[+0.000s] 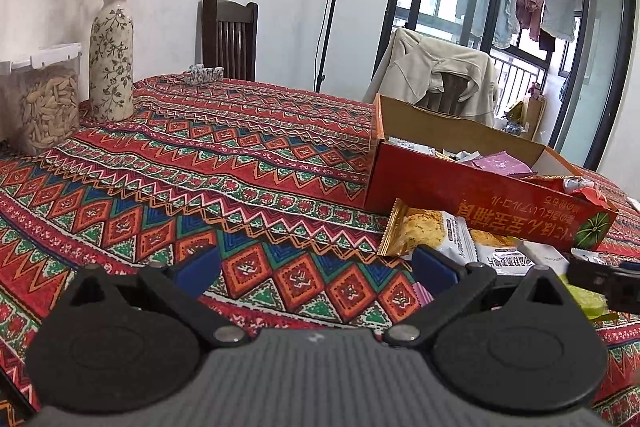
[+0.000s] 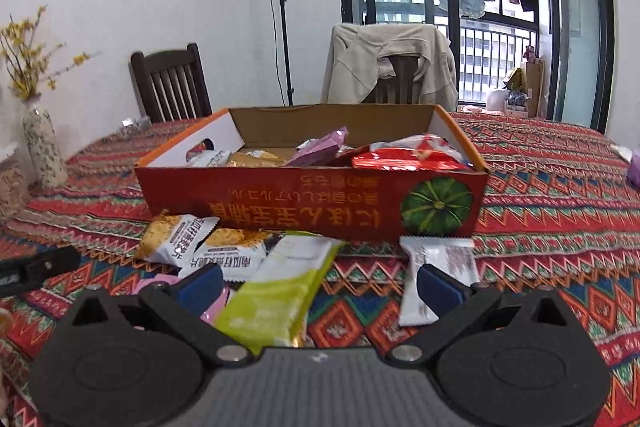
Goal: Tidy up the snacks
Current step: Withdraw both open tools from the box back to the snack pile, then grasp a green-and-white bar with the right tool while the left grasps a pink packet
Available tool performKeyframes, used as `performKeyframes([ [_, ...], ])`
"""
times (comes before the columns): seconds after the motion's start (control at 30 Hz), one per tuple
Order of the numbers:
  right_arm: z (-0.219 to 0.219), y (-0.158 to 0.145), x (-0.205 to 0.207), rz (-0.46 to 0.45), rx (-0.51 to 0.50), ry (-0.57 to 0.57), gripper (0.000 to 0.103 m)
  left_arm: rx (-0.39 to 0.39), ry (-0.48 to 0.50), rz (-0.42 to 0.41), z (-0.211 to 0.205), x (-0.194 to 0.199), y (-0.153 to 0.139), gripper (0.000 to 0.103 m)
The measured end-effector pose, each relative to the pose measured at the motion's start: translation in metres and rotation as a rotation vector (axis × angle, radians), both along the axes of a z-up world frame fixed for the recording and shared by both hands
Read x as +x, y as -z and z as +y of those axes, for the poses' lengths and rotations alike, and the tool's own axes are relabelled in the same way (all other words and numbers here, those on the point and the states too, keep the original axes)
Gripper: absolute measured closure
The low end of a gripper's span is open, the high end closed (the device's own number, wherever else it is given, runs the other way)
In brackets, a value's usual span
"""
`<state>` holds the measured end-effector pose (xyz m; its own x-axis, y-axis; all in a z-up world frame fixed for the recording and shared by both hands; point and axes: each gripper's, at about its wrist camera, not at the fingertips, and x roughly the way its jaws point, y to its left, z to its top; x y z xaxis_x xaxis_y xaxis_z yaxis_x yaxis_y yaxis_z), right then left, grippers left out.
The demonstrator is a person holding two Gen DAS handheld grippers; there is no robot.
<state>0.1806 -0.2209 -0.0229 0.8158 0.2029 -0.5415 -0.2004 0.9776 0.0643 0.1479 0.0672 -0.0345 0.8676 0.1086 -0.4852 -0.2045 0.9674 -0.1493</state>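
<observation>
An open red cardboard box (image 2: pixel 280 205) with a pumpkin picture stands on the table and holds several snack packets, among them red (image 2: pixel 408 157) and purple (image 2: pixel 320 145) ones. In front of it lie loose packets: two gold-and-white ones (image 2: pixel 176 235), a green-and-white one (image 2: pixel 276 291), a white one (image 2: pixel 436 267) and a pink one partly hidden. My right gripper (image 2: pixel 320 287) is open above the green packet, not touching it. My left gripper (image 1: pixel 316 267) is open over bare cloth, left of the box (image 1: pixel 480 195) and of a gold packet (image 1: pixel 420 231).
A patterned red tablecloth (image 1: pixel 200 167) covers the table. A flowered vase (image 1: pixel 111 55) and a clear container of seeds (image 1: pixel 44 107) stand at the left. Two chairs stand behind the table, one draped with a beige jacket (image 2: pixel 388 63). A purple thing (image 2: pixel 634 167) lies at the far right.
</observation>
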Motion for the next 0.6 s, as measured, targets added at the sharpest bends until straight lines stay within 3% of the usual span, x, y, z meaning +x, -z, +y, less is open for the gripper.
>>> performKeyframes([
  [0.07, 0.009, 0.004, 0.011, 0.036, -0.025, 0.004, 0.005, -0.001, 0.012, 0.010, -0.001, 0.002, 0.001, 0.000],
  [0.13, 0.017, 0.008, 0.018, 0.069, -0.047, 0.007, 0.025, 0.001, 0.027, 0.015, -0.002, 0.002, 0.002, 0.000],
  [0.3, 0.030, 0.017, 0.022, 0.108, -0.085, 0.013, 0.060, -0.009, 0.029, 0.014, -0.002, 0.002, 0.002, 0.000],
  [0.47, 0.024, 0.016, 0.017, 0.108, -0.052, -0.009, 0.063, -0.014, 0.025, 0.014, -0.001, 0.002, 0.002, 0.000],
  [0.6, 0.010, 0.009, 0.002, 0.047, -0.023, -0.005, 0.064, -0.022, 0.020, 0.012, 0.001, 0.002, 0.002, 0.000],
])
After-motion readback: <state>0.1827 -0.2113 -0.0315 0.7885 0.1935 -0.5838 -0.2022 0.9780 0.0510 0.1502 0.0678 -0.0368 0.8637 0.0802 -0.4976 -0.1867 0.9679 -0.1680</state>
